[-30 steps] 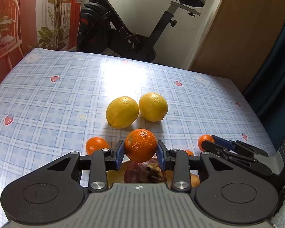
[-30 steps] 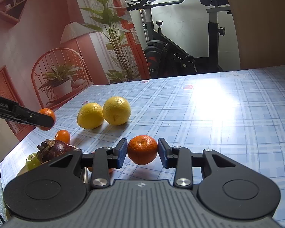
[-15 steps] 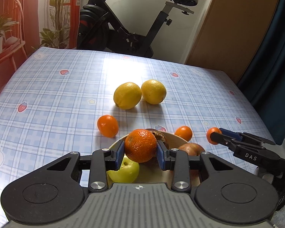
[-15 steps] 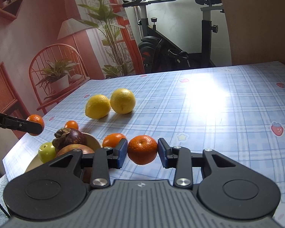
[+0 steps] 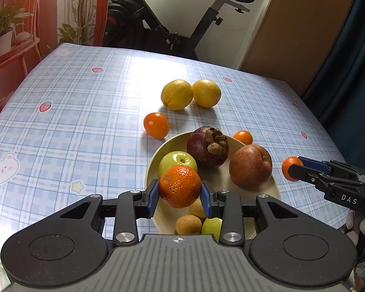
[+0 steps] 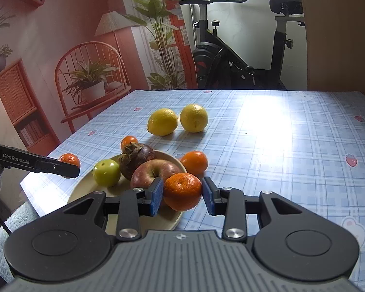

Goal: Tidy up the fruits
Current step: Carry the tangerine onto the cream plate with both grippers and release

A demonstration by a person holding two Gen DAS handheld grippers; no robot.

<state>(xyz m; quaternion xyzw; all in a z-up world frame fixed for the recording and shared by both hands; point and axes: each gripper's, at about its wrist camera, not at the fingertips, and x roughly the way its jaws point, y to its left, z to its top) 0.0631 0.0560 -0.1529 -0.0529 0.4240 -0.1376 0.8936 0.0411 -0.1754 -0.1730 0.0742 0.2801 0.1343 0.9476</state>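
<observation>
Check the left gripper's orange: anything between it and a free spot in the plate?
Partly. The left gripper is shut on the orange over the plate. Beneath it lie a green apple and small fruits; bare plate shows only between them and the red apple.

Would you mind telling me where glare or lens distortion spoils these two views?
Left wrist view: window glare whitens the tablecloth behind the lemons; its edges bow from the fisheye. Right wrist view: a similar white patch right of the lemons; the bike leans.
</observation>
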